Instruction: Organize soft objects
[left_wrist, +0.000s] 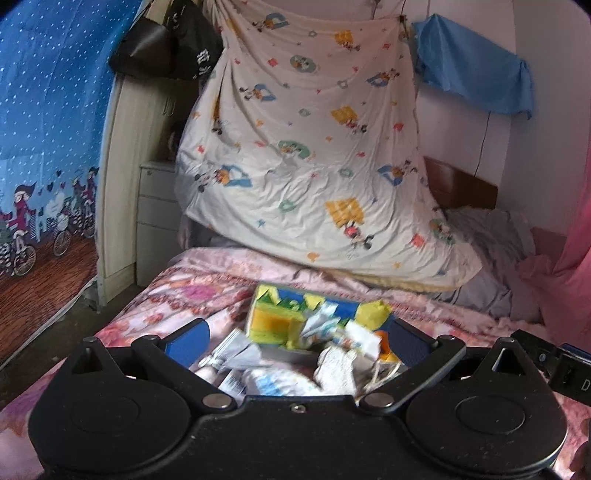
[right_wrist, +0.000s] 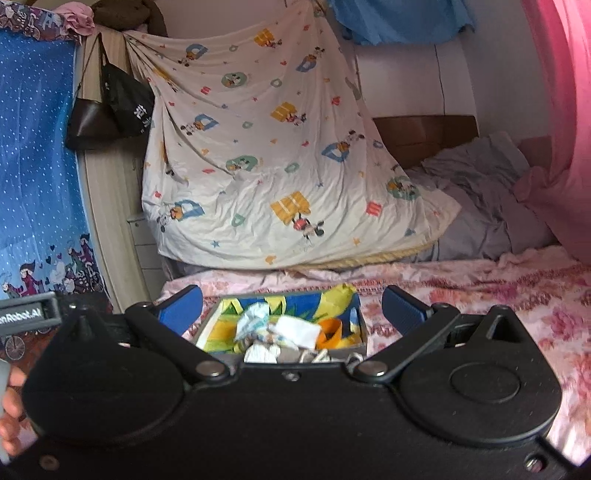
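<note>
Black gripper (right_wrist: 291, 306) bodies, silver rivets, blue-padded fingers (right_wrist: 181, 304).

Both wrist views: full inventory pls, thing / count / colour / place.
box: 1, yellow, green and blue print inside, on the bed straight ahead of both grippers
soft items: a heap, count unclear, mostly white and pale blue, in and in front of the box
bedspread: 1, pink floral, covering the bed
cartoon sheet: 1, cream with coloured prints, hung behind the bed
grey bedding: 1 pile, far right of the bed
blue cloth: 1, hung high on the wall
dark bags: 2, hung left of the sheet
blue curtain: 1, dotted, far left
pink drape: 1, far right
left gripper: black, blue pads, open
right gripper: black, blue pads, open
</note>
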